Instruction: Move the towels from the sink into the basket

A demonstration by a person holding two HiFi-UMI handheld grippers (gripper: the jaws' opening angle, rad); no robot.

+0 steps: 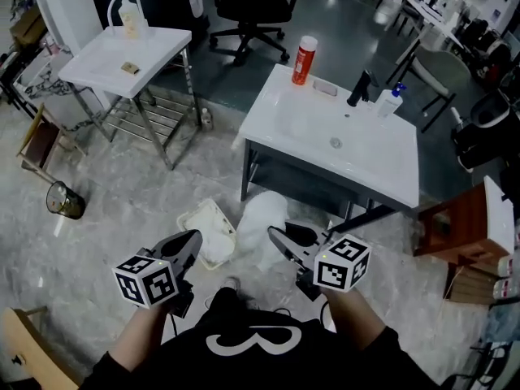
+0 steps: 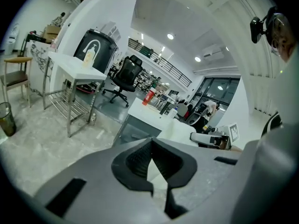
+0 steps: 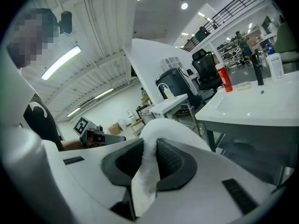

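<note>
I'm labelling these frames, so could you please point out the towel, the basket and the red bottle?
towel (image 3: pixel 149 167): right gripper view, the fold pinched between the jaws.
basket (image 1: pixel 197 211): head view, its upper rim.
red bottle (image 1: pixel 302 65): head view, middle of its body.

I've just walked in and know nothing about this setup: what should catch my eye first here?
A white towel is pinched in the right gripper and hangs just beside a cream basket on the floor. Behind them stands a white sink with a red bottle at its far corner.
</note>
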